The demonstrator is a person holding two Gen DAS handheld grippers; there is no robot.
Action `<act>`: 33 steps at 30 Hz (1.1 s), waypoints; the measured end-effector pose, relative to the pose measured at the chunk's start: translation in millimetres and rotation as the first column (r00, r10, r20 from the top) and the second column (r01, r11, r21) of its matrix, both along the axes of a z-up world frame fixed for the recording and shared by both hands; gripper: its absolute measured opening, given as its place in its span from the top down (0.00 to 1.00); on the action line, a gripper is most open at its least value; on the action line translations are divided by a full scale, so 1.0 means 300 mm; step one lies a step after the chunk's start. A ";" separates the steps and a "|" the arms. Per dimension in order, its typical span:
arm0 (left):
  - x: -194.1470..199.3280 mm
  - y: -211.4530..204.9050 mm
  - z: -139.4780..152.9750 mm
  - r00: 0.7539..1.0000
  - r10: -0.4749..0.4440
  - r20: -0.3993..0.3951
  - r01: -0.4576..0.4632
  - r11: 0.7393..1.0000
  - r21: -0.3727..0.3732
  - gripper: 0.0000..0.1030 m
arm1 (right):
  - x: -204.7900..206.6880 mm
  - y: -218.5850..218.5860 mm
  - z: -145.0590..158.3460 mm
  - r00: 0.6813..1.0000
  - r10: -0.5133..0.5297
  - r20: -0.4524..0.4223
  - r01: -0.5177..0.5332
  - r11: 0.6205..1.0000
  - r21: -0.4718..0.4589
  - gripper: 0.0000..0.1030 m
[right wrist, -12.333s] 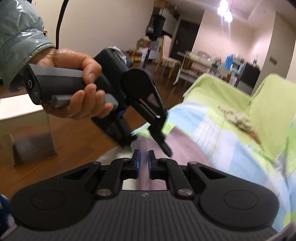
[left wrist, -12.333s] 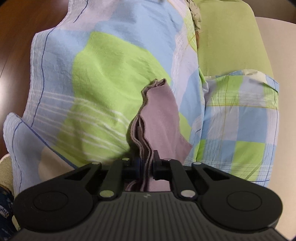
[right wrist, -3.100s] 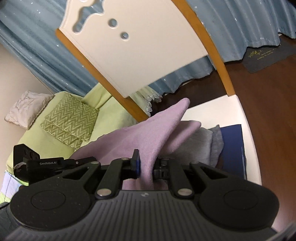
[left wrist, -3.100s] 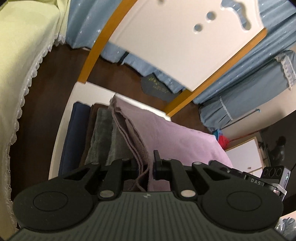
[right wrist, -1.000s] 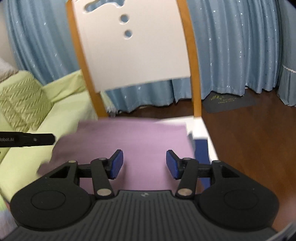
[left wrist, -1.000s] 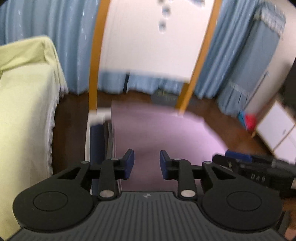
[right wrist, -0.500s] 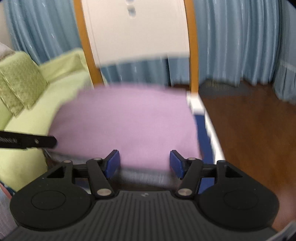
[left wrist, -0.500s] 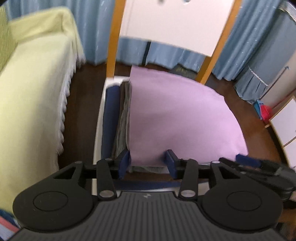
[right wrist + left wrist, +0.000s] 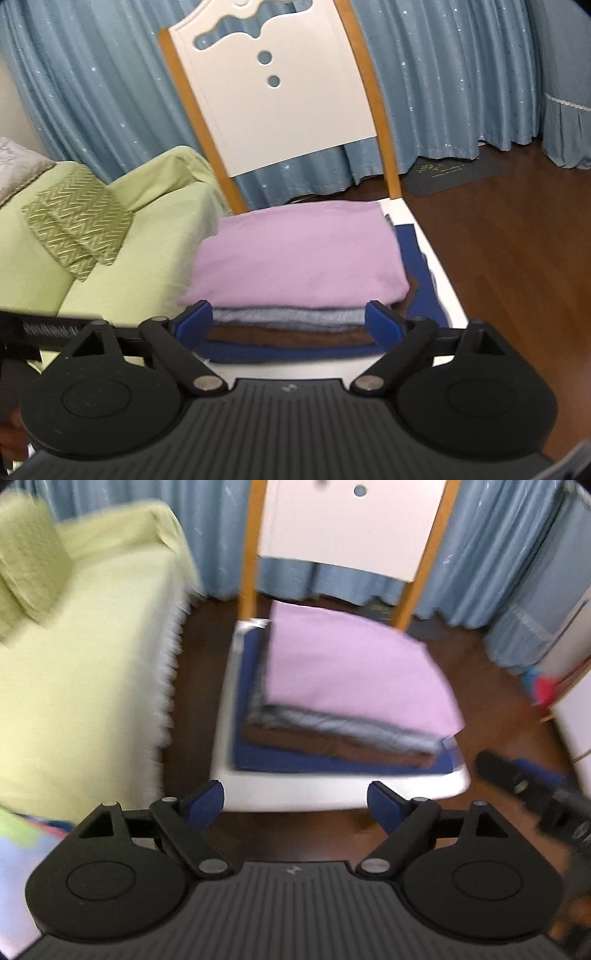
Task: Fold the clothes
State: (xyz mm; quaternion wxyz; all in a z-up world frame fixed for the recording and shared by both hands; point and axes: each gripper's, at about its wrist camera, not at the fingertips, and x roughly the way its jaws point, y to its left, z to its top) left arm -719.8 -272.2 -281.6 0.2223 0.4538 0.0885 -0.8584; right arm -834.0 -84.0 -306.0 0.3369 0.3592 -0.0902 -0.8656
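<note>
Left wrist view: folded lilac garment [image 9: 354, 668] tops the chair's [image 9: 332, 786] stack, beyond the left gripper [image 9: 295, 805]; both grippers' jaws just opened wide, empty; right gripper [image 9: 293, 325] likewise.

Blurred and cut-off parts at the chair

The left wrist view was smeared: the stack of folded clothes [image 9: 343, 716] showed soft edges, and the right gripper [image 9: 532, 786] at 4 o'clock was a dark streak cut by the frame. The chair back [image 9: 343, 524] ran off at 12 o'clock. In the right wrist view, lettering on the left gripper [image 9: 40, 328] at 9 o'clock was unreadable.
</note>
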 end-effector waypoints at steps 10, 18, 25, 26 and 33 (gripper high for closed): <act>0.325 0.283 0.304 0.997 0.063 -0.037 -0.064 0.998 -0.025 0.16 | 0.346 0.252 0.218 0.970 -0.061 -0.236 0.070 0.997 0.028 0.01; 0.463 0.433 0.562 0.997 0.053 -0.057 -0.061 0.989 -0.134 0.15 | 0.524 0.485 0.569 0.975 -0.122 -0.183 0.093 0.983 -0.160 0.01; 0.516 0.459 0.690 0.994 0.080 -0.078 -0.091 0.986 -0.138 0.15 | 0.620 0.536 0.664 0.983 -0.131 -0.130 0.122 0.990 -0.074 0.01; 0.513 0.454 0.703 0.994 0.080 -0.078 -0.090 0.986 -0.142 0.15 | 0.631 0.537 0.666 0.982 -0.131 -0.133 0.125 0.991 -0.053 0.01; 0.514 0.422 0.769 0.992 0.081 -0.093 -0.096 0.982 -0.165 0.15 | 0.631 0.510 0.661 0.984 -0.153 -0.089 0.155 0.988 0.009 0.01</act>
